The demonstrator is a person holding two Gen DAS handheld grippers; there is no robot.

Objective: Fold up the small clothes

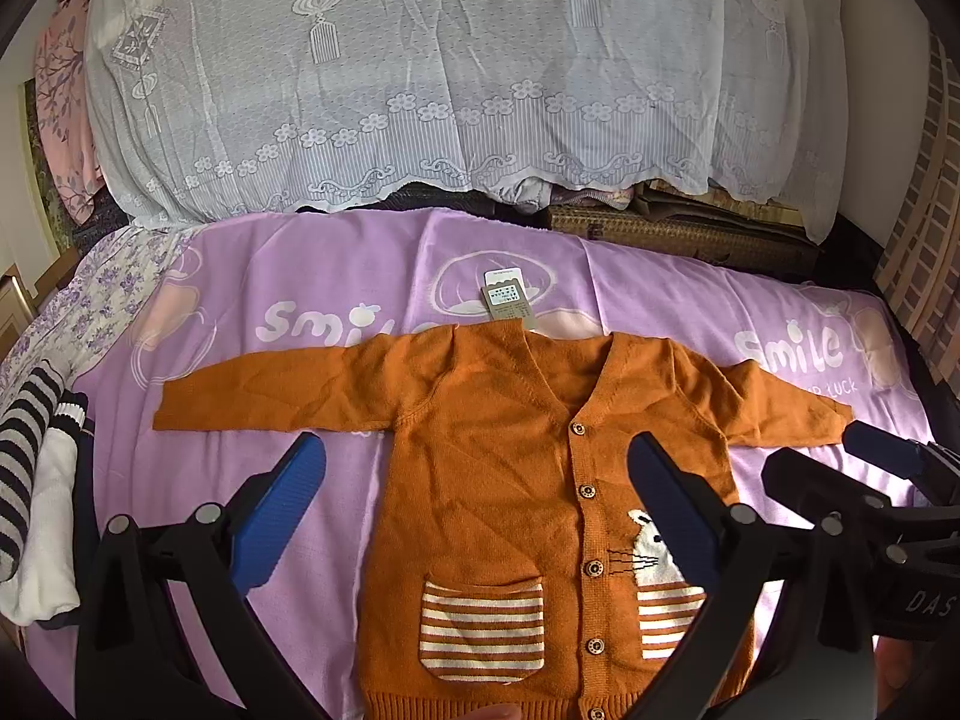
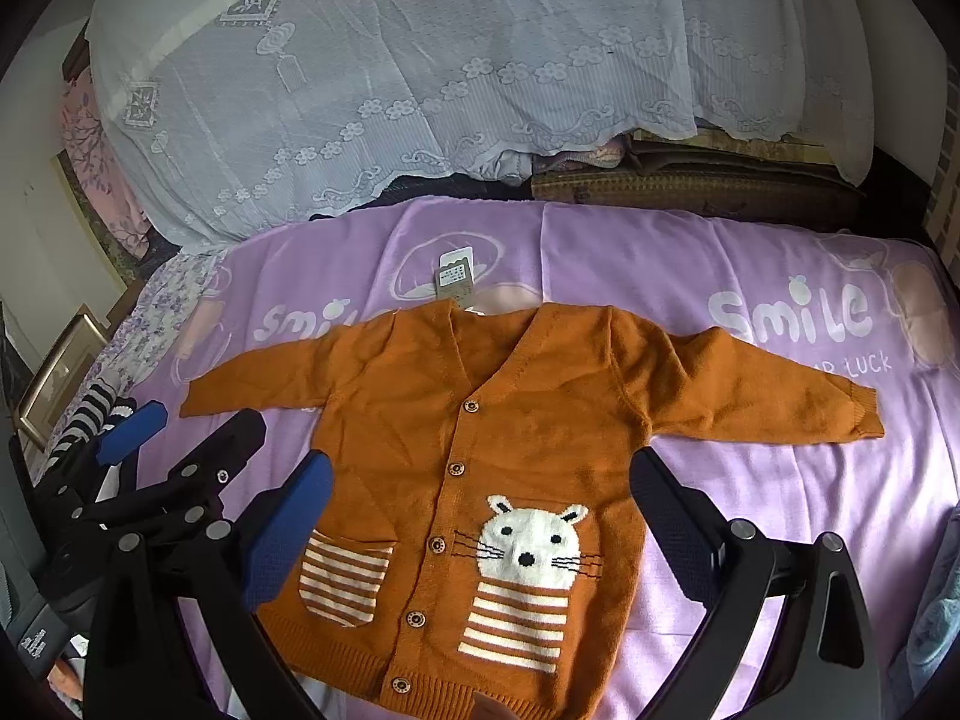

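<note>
My left tongs point(image 1: 474, 510) and right tongs point(image 2: 480, 516) both stand wide apart, gripping nothing, tilted down over the lower half of the orange cardigan point(image 1: 498, 456). It lies flat, face up and buttoned on the purple bedsheet point(image 1: 336, 276), sleeves spread to either side, evidently laid out ready for folding. Its hang tag point(image 1: 507, 294) sticks out past the collar. Striped clothes point(image 1: 24, 456) sit at the left edge, clear of the sleeves; nothing obstructs.
</note>
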